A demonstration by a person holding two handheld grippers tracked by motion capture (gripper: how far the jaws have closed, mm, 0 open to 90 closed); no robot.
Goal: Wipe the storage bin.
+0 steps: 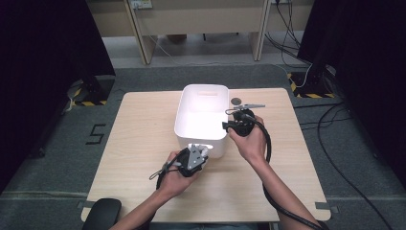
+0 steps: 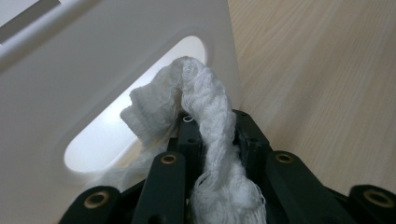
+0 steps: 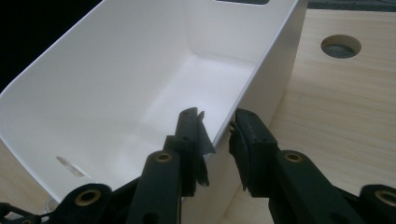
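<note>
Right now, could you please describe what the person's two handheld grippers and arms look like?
Both are black two-jaw tools with brass-coloured pivot rivets. The left gripper carries a grey three-cornered plate on top; the right gripper trails a thick black cable along the forearm. The forearms are bare, with no sleeves visible.

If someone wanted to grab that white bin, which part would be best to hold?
Probably the thin side wall of the white bin, from above, one jaw inside and one outside, as the right gripper straddles it now. The oval handle slot in the near end wall is occupied: the left gripper holds a white cloth at it.
</note>
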